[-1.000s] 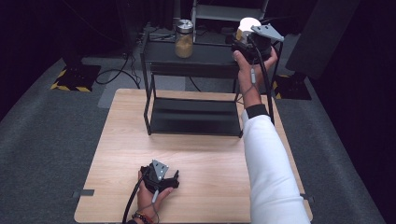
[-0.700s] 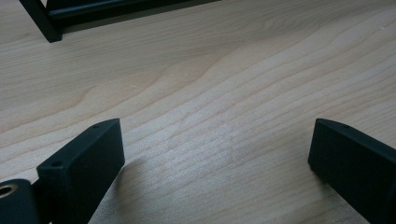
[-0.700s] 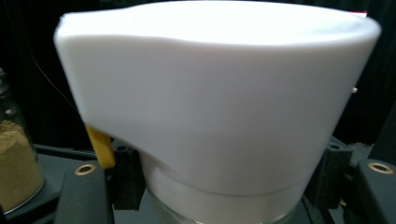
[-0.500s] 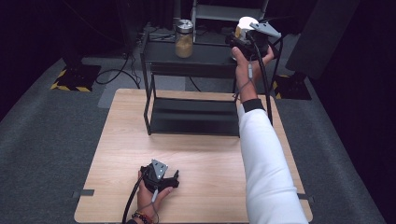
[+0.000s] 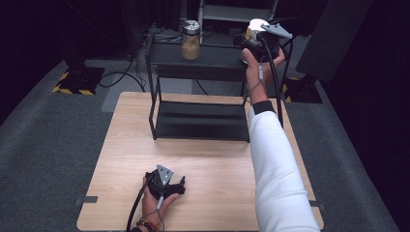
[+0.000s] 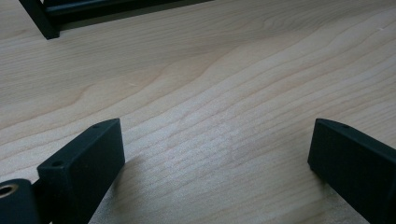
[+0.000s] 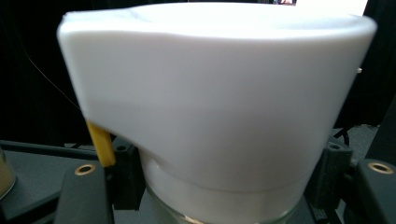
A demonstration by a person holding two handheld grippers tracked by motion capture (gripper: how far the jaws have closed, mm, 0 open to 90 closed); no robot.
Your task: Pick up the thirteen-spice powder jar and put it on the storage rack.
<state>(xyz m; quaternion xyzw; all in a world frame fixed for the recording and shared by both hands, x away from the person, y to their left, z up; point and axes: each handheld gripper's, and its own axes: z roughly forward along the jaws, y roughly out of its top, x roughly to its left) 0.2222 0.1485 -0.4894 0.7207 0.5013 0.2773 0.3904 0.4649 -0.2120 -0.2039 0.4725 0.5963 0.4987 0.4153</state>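
The fingers (image 7: 123, 175) of the right gripper (image 7: 224, 186) are closed on a jar with a white lid (image 7: 219, 107): in the right gripper view one black finger presses each side of the jar just under the wide white lid, and a bit of clear glass shows below it, between the fingers. A small yellow strip (image 7: 101, 143) hangs at the lid's lower edge, beside the finger on the left of that view. In the high view the right gripper (image 5: 258, 41) is at the far right end of the top shelf of a black two-level rack (image 5: 198, 87), with the white lid at its tip; whether the jar touches the shelf I cannot tell. On the same shelf, well apart to the left, stands a second jar with a metal lid (image 5: 190, 40) and light brown content. The fingers (image 6: 81, 163) of the left gripper (image 6: 215, 158) are wide apart, with only bare wood between them. In the high view the left gripper (image 5: 165, 182) lies low on the wooden surface (image 5: 212, 159) near its front edge, held by the left hand (image 5: 155, 203), well apart from the rack.
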